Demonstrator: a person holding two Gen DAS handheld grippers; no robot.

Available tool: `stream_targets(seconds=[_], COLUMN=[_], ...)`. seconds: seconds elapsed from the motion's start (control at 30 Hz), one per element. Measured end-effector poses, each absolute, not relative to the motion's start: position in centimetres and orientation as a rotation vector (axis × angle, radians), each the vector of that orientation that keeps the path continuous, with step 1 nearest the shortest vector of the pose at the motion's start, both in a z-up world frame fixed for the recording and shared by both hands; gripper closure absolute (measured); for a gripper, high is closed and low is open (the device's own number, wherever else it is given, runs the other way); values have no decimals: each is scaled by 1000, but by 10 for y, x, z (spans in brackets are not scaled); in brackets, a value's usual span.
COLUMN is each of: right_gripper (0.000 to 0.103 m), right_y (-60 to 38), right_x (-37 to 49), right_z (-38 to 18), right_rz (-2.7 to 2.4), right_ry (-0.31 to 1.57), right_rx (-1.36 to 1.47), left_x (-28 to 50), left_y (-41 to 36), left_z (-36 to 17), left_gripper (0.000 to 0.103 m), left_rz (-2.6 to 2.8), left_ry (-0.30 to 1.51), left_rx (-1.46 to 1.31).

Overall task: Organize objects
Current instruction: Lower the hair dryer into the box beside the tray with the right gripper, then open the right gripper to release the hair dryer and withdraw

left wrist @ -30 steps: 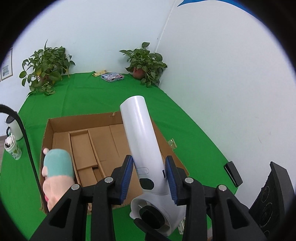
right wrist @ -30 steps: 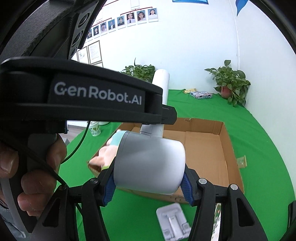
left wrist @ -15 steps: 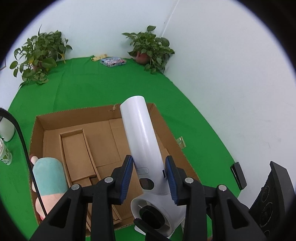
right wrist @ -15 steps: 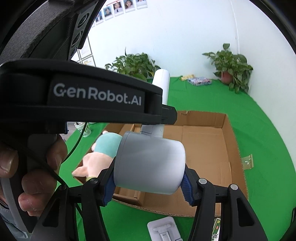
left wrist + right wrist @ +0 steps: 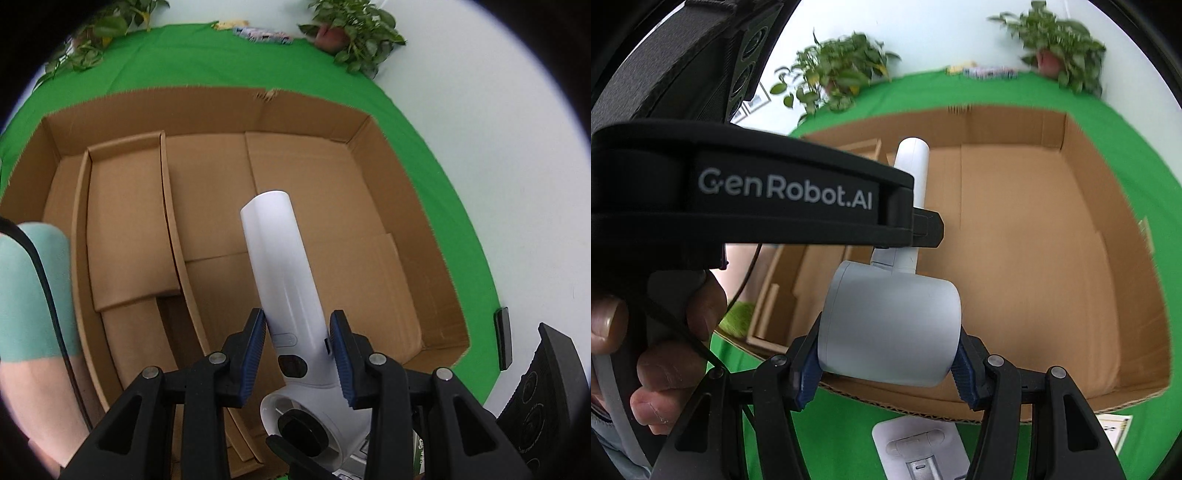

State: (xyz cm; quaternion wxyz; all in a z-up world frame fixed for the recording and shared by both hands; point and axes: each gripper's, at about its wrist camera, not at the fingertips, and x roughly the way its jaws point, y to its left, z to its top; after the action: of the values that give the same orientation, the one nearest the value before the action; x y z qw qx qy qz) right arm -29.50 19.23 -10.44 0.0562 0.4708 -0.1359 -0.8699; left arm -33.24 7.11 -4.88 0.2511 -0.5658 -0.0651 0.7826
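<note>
Blue ribbed pads of the left claw (image 5: 297, 354) clamp the white handle of a handheld fan (image 5: 284, 280), low on the handle just above the round head; the handle slants up and away over the open cardboard box (image 5: 221, 107). The right claw (image 5: 886, 363) grips the same fan by its pale grey barrel-shaped head (image 5: 890, 325), one pad pressed on each side, so both claws hold the one object between them. In the right wrist view the left claw's black body, lettered GenRobot.AI, crosses the upper left, with a person's hand (image 5: 639, 343) wrapped round its grip. The fan hangs above the box's near wall and over its bare brown floor. Inside the box, to the left, loose cardboard dividers (image 5: 125, 225) lie flat. A plush toy (image 5: 33, 291), teal above and pink below, sits at the box's left edge. The box rests on a green-covered worktop (image 5: 192, 62). A white stand (image 5: 916, 446) lies on the green cloth just before the box. Two potted plants (image 5: 351, 33) stand at the far edge against the pale wall
</note>
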Motion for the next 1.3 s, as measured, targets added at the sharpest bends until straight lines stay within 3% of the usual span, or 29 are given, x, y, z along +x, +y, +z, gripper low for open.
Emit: stream_targets(seconds=[0.47,0.83,1.0,1.2,1.3], right_gripper=[47,38,38,63,64], right_y=[190,177,175,182,174], right_x=[-320,-328,-326,-327,-311], right_z=[-137,-125,-124,-121,-124], right_rz=[-2505,-2461,-2466,-2450,-2452], right_ry=[-461,-444,-461,-521,-491], right_rx=[1525,1508,1497,1468,1469], left_x=[-341,-328,-311,-292,-282], left_y=[67,43,27,5,-10], left_z=[-73,-46,-32,-47,-54], left_gripper=[67,69,69,69,69], left_rz=[2093,2111,2188,2247,2262], left_ry=[-143,-185,-113,-47,-71], left_rx=[-1682,-1590,-1523,-1561,-1582])
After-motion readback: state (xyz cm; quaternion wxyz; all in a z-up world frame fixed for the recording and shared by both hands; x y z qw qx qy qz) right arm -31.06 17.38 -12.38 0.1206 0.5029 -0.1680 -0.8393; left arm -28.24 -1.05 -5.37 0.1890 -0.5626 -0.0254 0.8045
